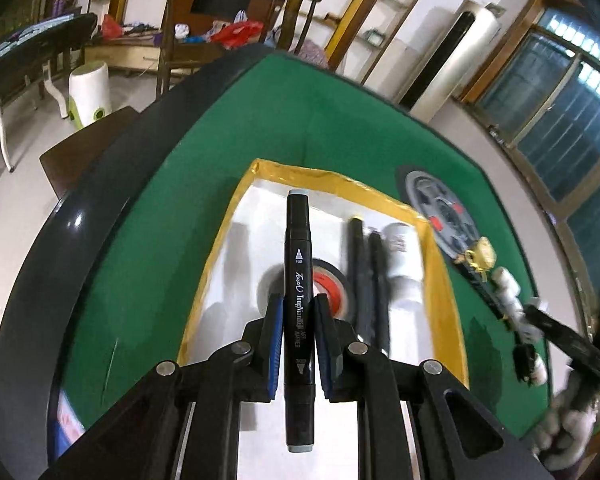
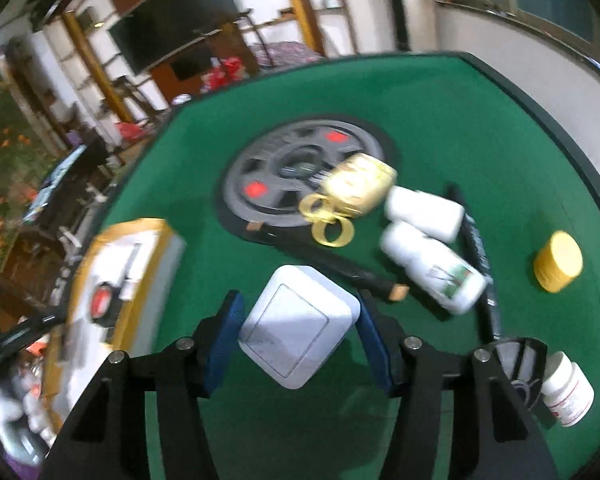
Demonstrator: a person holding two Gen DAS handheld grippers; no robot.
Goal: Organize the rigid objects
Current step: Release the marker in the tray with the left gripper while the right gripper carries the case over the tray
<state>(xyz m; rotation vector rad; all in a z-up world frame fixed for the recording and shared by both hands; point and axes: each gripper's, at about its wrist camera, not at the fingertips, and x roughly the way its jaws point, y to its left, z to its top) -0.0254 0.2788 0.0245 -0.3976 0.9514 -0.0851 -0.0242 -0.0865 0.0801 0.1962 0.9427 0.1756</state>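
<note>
My left gripper is shut on a black art marker, held lengthwise above the yellow-rimmed white tray. In the tray lie a roll of tape, two black markers and a white bottle. My right gripper holds a white square switch between its blue pads above the green table. The tray also shows in the right wrist view, at the left.
On the green felt table lie a grey weight plate, a gold cup, gold scissors, two white bottles, black markers, a yellow jar and a small pill bottle. Furniture stands behind.
</note>
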